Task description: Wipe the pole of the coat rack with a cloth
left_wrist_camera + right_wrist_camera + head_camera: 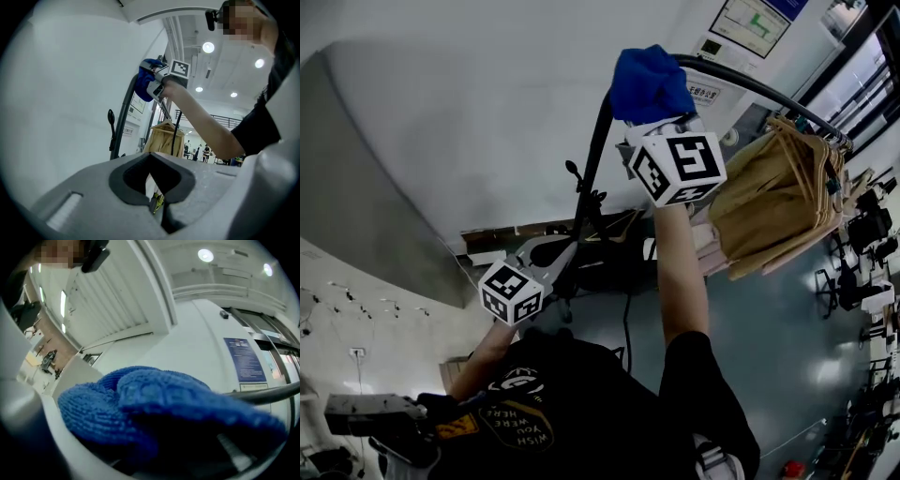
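Nearest the person, we find the left gripper [157,202] held low, beside the lower stretch of the rack. Its jaws stand together at the tips, with only a sliver of background showing between the dark pads, and they grip nothing. It does not touch the pole, and we judge it is kept there to stay out of the working arm's way. Above it, at the end of a raised forearm, the right gripper [664,124] has its jaws closed on a bunched blue cloth [649,82], which nearly fills that gripper's own view. The cloth sits on the pole [592,169] of the coat rack at the top bend, where the upright turns into the curved upper rail. In the right gripper view the dark rail emerges from under the cloth's right side; whether the fabric goes fully round the tube we cannot tell. We judge the cloth is held as a thick bundle so that fabric, not the jaws, bears on the metal. Wiping appears to be under way at the bend, with the upright below presumably yet to be covered. A small black knob [572,170] stands off the upright partway down and could snag a cloth drawn downward. Farther along the rail hang tan garments [773,192], well apart from the cloth, and beyond them stands a pale wall [469,122].
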Available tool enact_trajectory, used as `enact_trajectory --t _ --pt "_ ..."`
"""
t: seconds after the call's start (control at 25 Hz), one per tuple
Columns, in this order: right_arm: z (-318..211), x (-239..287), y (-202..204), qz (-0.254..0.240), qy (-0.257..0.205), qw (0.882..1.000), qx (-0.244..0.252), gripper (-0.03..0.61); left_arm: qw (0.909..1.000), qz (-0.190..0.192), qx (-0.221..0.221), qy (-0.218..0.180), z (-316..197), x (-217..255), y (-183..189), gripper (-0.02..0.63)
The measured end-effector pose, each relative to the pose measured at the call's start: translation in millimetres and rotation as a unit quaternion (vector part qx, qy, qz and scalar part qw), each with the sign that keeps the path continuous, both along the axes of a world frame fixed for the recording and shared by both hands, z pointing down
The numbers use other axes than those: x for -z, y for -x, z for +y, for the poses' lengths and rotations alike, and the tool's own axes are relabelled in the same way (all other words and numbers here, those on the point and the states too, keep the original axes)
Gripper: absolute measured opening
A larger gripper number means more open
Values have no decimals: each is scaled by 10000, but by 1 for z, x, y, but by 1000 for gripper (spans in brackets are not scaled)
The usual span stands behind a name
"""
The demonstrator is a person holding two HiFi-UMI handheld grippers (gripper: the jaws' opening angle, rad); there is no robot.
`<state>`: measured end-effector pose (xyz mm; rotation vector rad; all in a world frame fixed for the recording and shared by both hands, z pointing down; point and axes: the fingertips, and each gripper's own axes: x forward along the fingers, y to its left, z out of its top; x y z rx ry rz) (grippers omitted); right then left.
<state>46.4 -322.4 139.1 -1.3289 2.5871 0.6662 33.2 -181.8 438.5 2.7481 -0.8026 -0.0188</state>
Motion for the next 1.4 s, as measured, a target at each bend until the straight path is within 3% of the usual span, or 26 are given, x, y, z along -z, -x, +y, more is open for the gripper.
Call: enact_trajectory --t 0.12,0.4,0.52,0.6,0.72,0.84,0.88,0.96,1.08,1.24,1.4 --pt "7 -52 36 668 275 9974 -67 6 10000 12 46 42 5 -1 6 3" --pt "16 -203 44 1130 1368 9839 192 8 9999 25 133 67 8 -8 15 3" --pt "22 -232 32 538 1392 9874 519 8 9998 8 179 85 8 -10 20 3" --pt "22 -246 23 381 1612 9837 697 8 9997 -1 231 98 6 -10 23 3" --pt "20 -304 17 871 2385 9646 713 9 9995 -21 304 90 2 -11 27 3" --pt "17 -358 21 2016 2799 9370 544 9 9993 -40 374 77 -4 -9 31 3" --pt "17 -357 23 2274 2764 9321 563 9 9992 -31 402 76 -5 -8 33 3" --pt "17 -326 26 2273 2594 9354 780 9 9989 10 457 77 -5 -7 37 3" --pt "16 -246 29 1936 2276 9468 1197 9 9987 34 503 68 -7 -6 42 3" --pt "11 -137 29 1119 1884 9620 1629 8 9989 122 434 95 -6 -4 39 3" --pt "9 -51 12 495 1392 9773 1521 8 9993 182 318 69 -2 2 40 3"
